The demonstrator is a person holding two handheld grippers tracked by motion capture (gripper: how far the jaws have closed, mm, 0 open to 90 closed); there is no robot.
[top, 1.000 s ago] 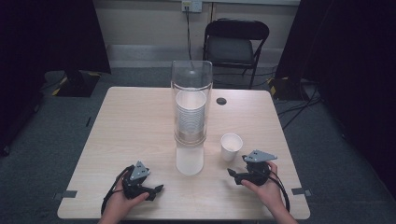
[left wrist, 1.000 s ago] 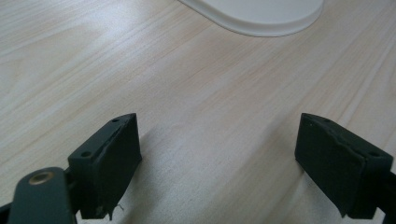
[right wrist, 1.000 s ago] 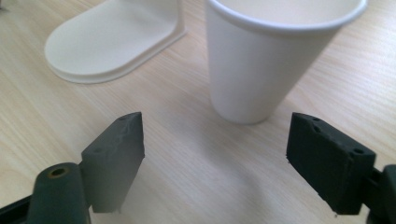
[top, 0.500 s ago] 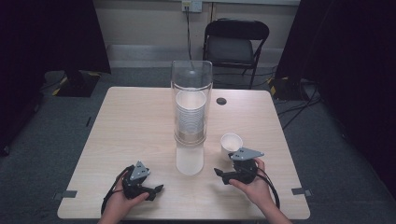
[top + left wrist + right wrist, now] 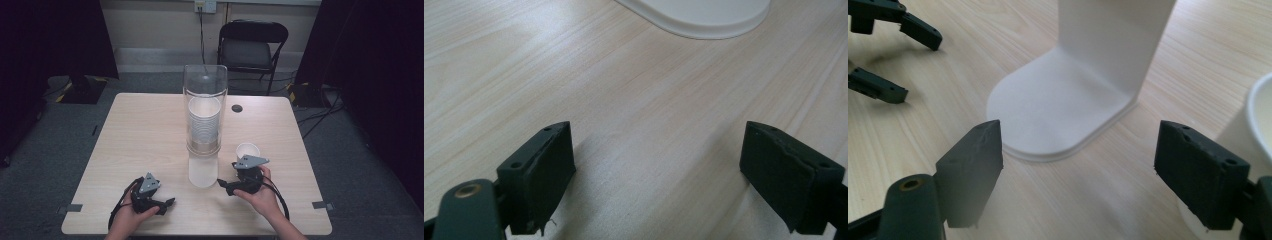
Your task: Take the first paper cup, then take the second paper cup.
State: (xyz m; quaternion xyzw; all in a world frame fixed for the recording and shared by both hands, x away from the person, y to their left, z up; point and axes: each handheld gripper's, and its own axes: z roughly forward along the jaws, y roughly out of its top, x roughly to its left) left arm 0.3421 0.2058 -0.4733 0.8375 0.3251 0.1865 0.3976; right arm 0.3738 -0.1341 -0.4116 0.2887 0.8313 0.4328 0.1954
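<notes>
A clear tube dispenser [image 5: 205, 100] stands mid-table with a stack of white cups [image 5: 204, 122] inside, on a white base [image 5: 202, 174]. A single white paper cup [image 5: 248, 150] stands right of the base. My right gripper [image 5: 225, 187] is open just in front of that cup, its jaws pointing left at the base. In the right gripper view the base [image 5: 1058, 110] lies between and beyond the open jaws, and the cup [image 5: 1255, 130] touches the frame's right edge. My left gripper [image 5: 167, 204] rests open near the front left, with the base's edge [image 5: 704, 20] ahead of it.
The wooden table [image 5: 140, 135] carries a small dark disc [image 5: 237, 108] at the back right. A black folding chair [image 5: 252, 47] stands behind the table. The left gripper's jaws [image 5: 893, 30] appear at the upper left of the right gripper view.
My right gripper has moved left from the table's right side, past the paper cup, toward the dispenser base. The left gripper has stayed put.
</notes>
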